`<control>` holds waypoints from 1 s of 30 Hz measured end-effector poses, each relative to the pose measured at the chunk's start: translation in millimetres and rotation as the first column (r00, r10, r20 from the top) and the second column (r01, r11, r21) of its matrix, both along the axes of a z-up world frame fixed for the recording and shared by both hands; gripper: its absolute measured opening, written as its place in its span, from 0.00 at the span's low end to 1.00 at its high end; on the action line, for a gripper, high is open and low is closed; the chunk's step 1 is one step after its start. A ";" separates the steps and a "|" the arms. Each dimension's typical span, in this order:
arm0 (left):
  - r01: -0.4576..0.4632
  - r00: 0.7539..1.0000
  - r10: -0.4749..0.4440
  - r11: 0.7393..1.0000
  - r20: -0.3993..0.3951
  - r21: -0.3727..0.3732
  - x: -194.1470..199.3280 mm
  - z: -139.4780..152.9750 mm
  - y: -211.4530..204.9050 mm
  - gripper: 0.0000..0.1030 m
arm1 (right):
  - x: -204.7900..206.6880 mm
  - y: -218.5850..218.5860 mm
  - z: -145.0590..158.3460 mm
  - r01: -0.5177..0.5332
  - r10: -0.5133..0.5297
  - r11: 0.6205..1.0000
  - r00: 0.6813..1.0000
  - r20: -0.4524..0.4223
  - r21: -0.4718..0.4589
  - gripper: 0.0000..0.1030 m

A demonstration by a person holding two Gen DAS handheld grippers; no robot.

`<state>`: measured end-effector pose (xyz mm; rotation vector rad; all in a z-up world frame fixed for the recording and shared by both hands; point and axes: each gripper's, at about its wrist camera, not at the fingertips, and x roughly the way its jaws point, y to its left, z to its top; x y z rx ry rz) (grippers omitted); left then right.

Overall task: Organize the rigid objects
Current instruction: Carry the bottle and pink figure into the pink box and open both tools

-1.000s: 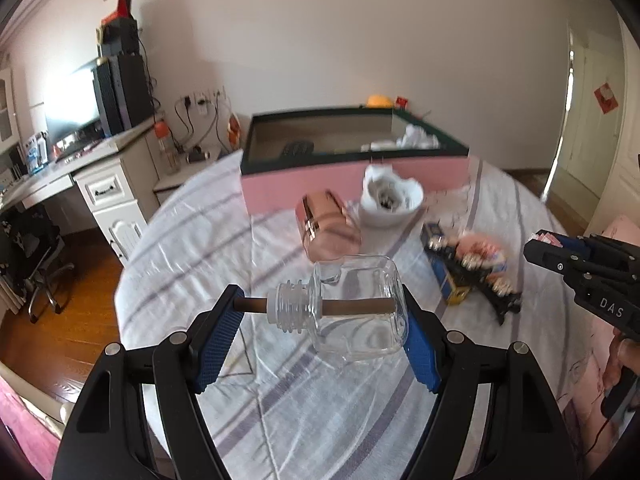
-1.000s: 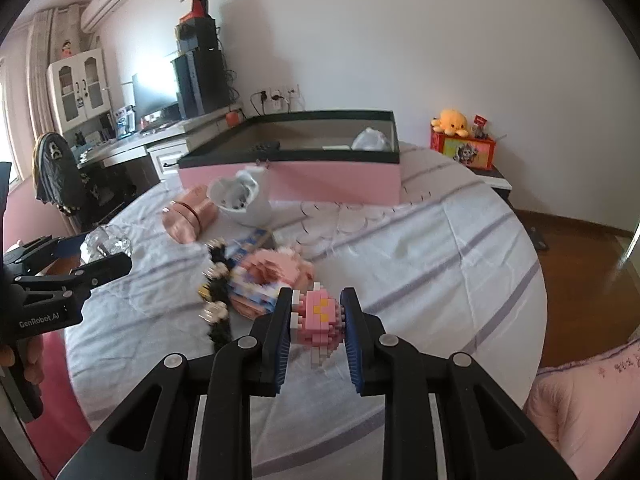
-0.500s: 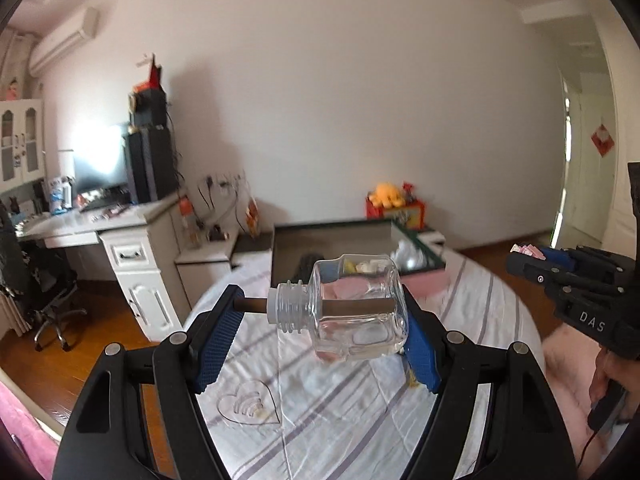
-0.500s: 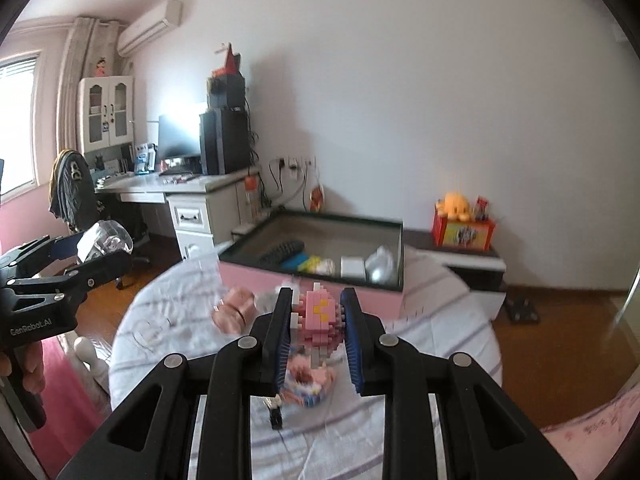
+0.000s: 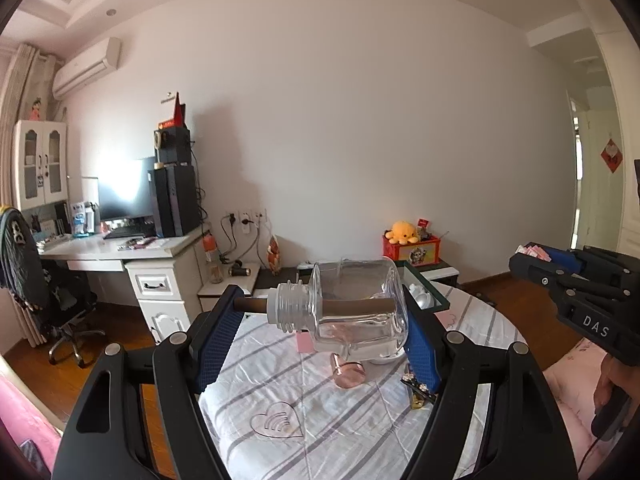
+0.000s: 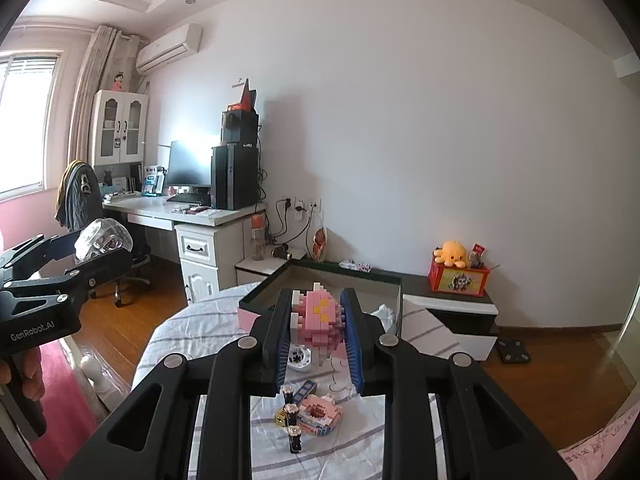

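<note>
Glass bottle (image 5: 356, 304) lies sideways pinched in the left hand-held gripper (image 5: 320, 340) and a pink block figure (image 6: 318, 318) in the right hand-held gripper (image 6: 318, 344), both above the striped round counter (image 5: 280, 392) near a pink box (image 6: 304, 292), desk (image 5: 120, 250) and white wall.

A glass bottle (image 5: 356, 308) is held sideways between the pads of the left gripper (image 5: 320, 336), above the table (image 5: 256, 376), with its neck toward the left. A block figure (image 6: 320, 320) is clamped in the right gripper (image 6: 318, 344), also above the table. Behind the figure, an open box (image 6: 384, 280) is set at the table's far edge. Below the figure, a bowl (image 6: 298, 358), a block model (image 6: 320, 414) and a wristwatch (image 6: 292, 420) are laid on the cloth, the watch just left of the model. A desk (image 6: 192, 212) is placed left of the table, against the wall.
</note>
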<state>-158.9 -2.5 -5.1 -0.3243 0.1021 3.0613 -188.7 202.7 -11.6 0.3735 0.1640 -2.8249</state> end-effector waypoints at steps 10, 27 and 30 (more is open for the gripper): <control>-0.006 1.000 0.006 1.000 -0.018 -0.021 -2.7 9.3 4.6 0.73 | -2.9 -0.4 9.2 -0.005 0.005 1.000 1.000 -0.021 -0.003 0.23; 0.076 0.993 -0.069 0.994 0.091 -0.076 -131.7 -4.4 40.9 0.73 | -96.8 28.9 -11.3 0.038 -0.038 0.999 0.997 0.065 -0.005 0.24; 0.090 0.989 -0.078 0.992 0.126 -0.085 -168.1 -11.6 46.2 0.73 | -126.5 34.4 -20.2 0.047 -0.047 0.999 0.994 0.094 0.003 0.24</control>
